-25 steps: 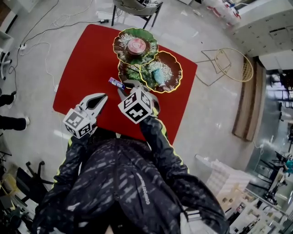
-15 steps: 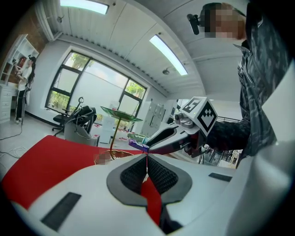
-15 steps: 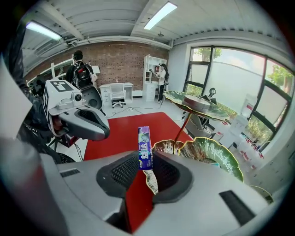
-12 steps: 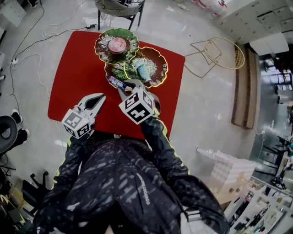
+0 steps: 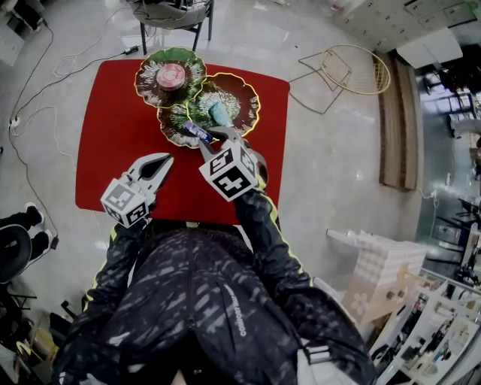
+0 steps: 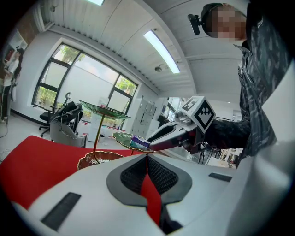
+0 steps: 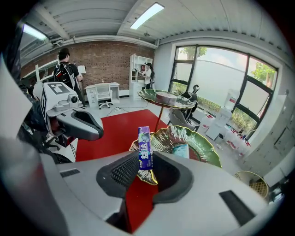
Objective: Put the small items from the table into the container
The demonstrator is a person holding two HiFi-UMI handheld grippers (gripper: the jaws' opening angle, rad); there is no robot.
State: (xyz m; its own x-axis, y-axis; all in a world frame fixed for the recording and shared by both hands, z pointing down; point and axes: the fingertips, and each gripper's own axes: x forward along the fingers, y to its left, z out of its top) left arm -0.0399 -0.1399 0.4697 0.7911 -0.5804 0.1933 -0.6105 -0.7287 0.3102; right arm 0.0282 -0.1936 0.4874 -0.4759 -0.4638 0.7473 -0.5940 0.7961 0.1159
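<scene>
**Gum pack held up by the dish stand, left gripper doing nothing**

Closest in, the left gripper point(image 5: 164, 160) is held over the near part of the red table point(image 5: 113, 143). Its jaws are closed tip to tip and nothing is caught in them. Just beside it, the right gripper point(image 5: 213, 138) is clamped on a purple gum pack point(image 7: 144, 154). The pack is gripped by its lower end and stands upright between the pads. It's carried clear of the tabletop, right over the rim of the lowest dish point(image 5: 173, 124).

That dish belongs to a tiered stand set toward the far side of the table: three leaf-shaped, gold-rimmed dishes on a stem. What's in the lowest one can't really be made out. A teal packet point(image 5: 220, 114) is lying in the middle dish point(image 5: 240, 94), and a round pink thing point(image 5: 170, 75) is sat in the top dish point(image 5: 192, 68).

Around the table, a glossy grey floor point(image 5: 323, 165) is seen, with cables point(image 5: 45, 75) trailed across it on the left. A chair point(image 5: 173, 11) is parked past the far edge and a yellow wire frame point(image 5: 353, 71) is off to the right. Further back, big windows point(image 7: 221, 78) and a brick wall point(image 7: 110, 60) are picked up in the right gripper view, with people point(image 7: 62, 69) stood near it.
</scene>
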